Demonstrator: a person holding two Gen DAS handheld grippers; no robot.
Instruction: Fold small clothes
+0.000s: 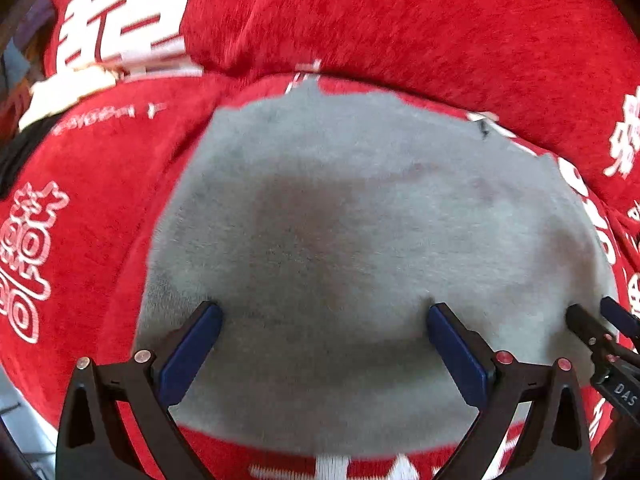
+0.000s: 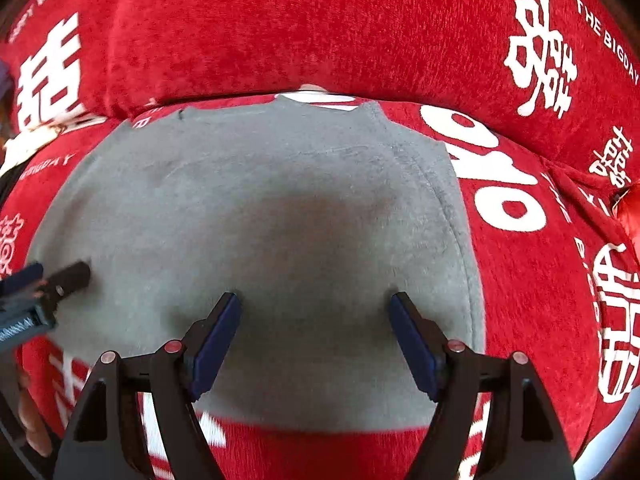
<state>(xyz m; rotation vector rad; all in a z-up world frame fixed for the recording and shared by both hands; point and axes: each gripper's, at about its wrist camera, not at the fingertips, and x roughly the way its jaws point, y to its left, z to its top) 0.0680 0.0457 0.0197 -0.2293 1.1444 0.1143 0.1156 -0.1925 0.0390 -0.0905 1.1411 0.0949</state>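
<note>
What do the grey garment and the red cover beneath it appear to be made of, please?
Grey garment: looks like soft fleece or brushed knit, matte, with fuzzy nap and a stitched seam along one edge. Red cover: probably chenille or short-pile plush, judging by its streaky ribbed pile and white woven or printed lettering.

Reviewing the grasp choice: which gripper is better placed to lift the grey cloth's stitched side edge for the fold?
Right, probably. The right gripper stands open over the grey cloth beside its stitched side edge; the left gripper sits farther from it.
</note>
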